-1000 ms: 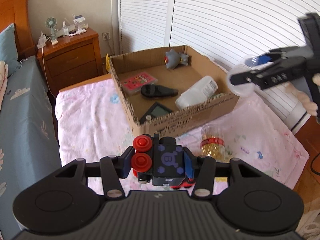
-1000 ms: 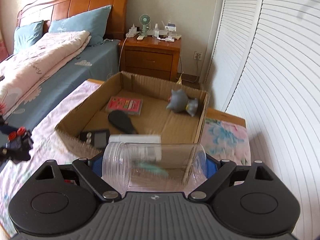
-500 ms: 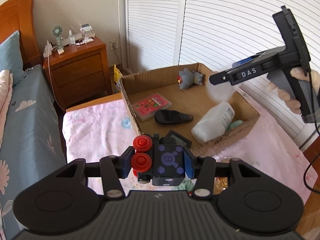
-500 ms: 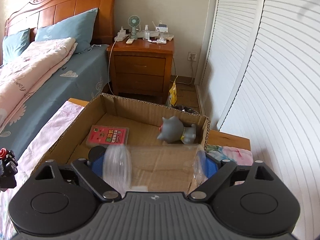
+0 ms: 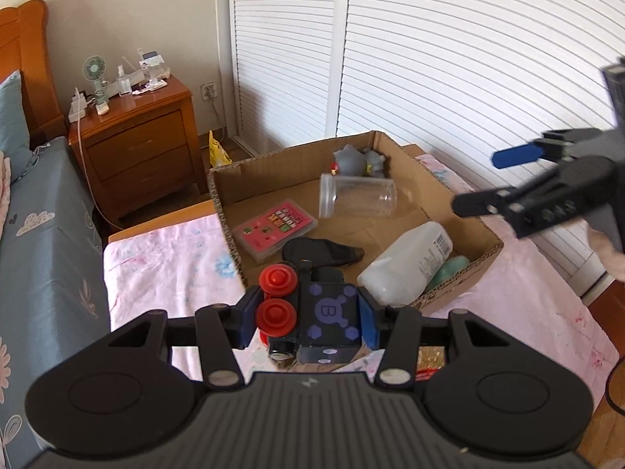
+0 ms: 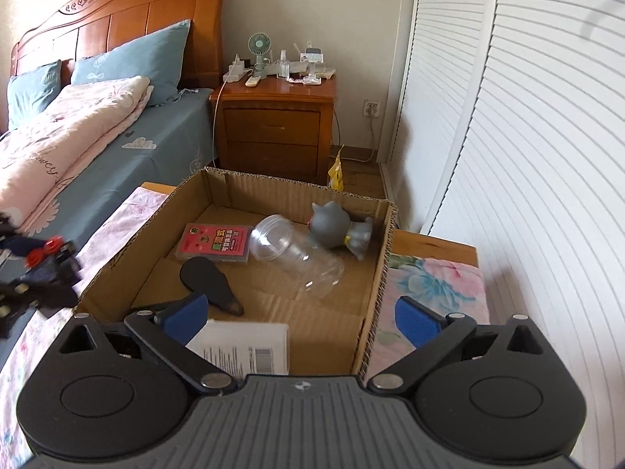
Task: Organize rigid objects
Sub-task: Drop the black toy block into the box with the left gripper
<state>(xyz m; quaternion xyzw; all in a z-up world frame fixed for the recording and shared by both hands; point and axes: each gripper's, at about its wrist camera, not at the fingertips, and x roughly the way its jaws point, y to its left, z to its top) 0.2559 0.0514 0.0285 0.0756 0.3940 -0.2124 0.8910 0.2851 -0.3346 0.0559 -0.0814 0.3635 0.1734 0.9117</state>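
Right gripper [image 6: 300, 314] spread wide and empty, having just opened to drop clear jar [image 6: 297, 256] ahead into cardboard box [image 6: 384, 258]. Left gripper [image 5: 308, 318] clamped on toy train [image 5: 308, 312], likely boxed next.

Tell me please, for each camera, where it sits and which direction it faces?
Left wrist: sits on the left gripper, shut on a black toy, facing the cardboard box; the right gripper shows at right.
Right wrist: sits on the right gripper, open, facing the box, bed and nightstand.
Shared: the box and the clear jar.
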